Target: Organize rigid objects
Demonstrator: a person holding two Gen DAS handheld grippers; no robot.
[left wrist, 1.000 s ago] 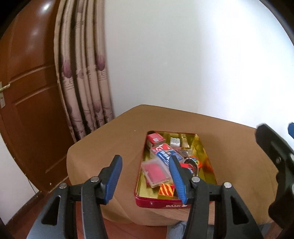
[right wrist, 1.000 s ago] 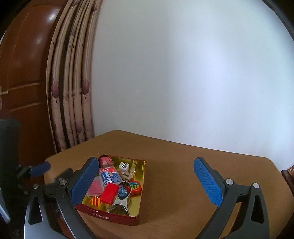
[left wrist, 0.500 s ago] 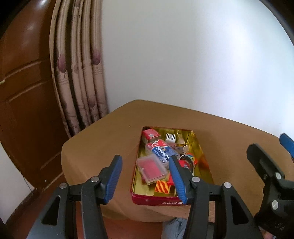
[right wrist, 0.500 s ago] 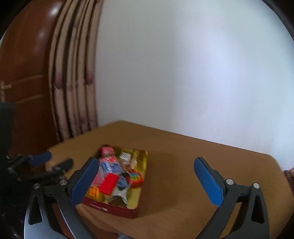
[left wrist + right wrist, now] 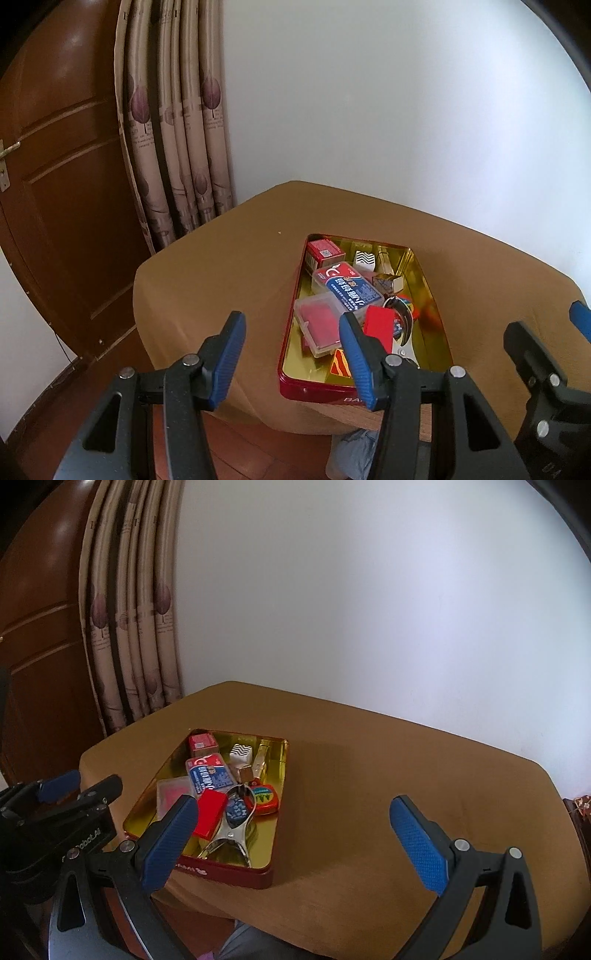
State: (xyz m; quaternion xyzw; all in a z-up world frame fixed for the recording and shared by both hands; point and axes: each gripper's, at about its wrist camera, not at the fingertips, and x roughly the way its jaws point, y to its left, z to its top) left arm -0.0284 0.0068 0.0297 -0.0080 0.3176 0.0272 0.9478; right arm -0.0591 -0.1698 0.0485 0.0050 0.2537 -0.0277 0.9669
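So we had both the left gripper and right gripper with jaws spread and empty, hovering by the desk's near-left corner where the red tin of small rigid bits sat, next up probably picking one piece.

White wall, patterned curtain, brown door, apparently wooden floor.

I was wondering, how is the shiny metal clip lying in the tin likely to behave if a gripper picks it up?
The metal clip looks rigid, so it should hold its shape. Its polished, curved surface may slip between flat pads. It lies partly over other items in the tin, so lifting it may nudge the red block.
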